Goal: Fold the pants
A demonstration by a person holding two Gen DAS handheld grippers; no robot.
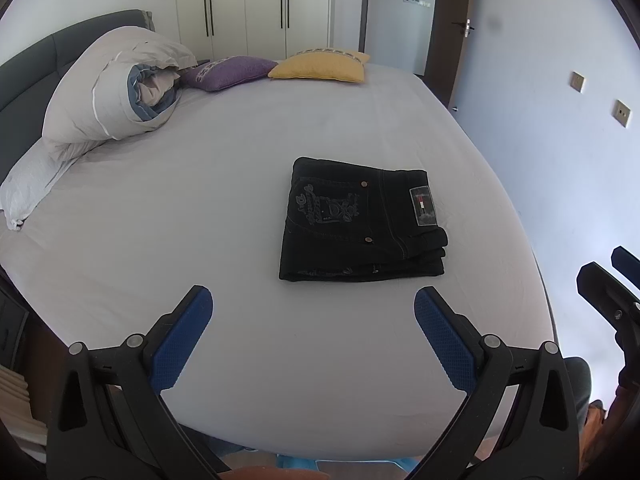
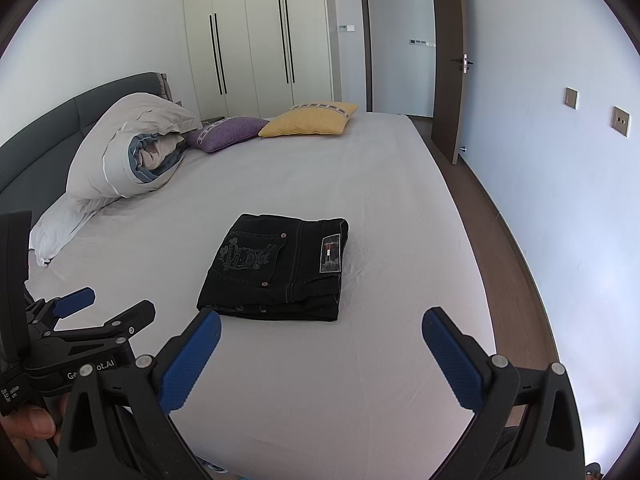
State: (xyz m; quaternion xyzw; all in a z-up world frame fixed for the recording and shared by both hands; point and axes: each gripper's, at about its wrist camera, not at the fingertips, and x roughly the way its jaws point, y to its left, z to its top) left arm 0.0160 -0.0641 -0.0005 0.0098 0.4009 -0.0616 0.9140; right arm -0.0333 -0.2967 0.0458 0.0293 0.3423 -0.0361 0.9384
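Black jeans sit folded in a compact stack mid-bed, back pocket and waist label up, edges roughly squared, so I judge the fold done. My left tongs are spread wide, holding nothing, hovering near the stack's front edge, not touching. My right tongs are likewise released and empty, just short of the jeans. Rolled duvet, purple cushion and yellow cushion sit well apart at the headboard side, leaving folding room.
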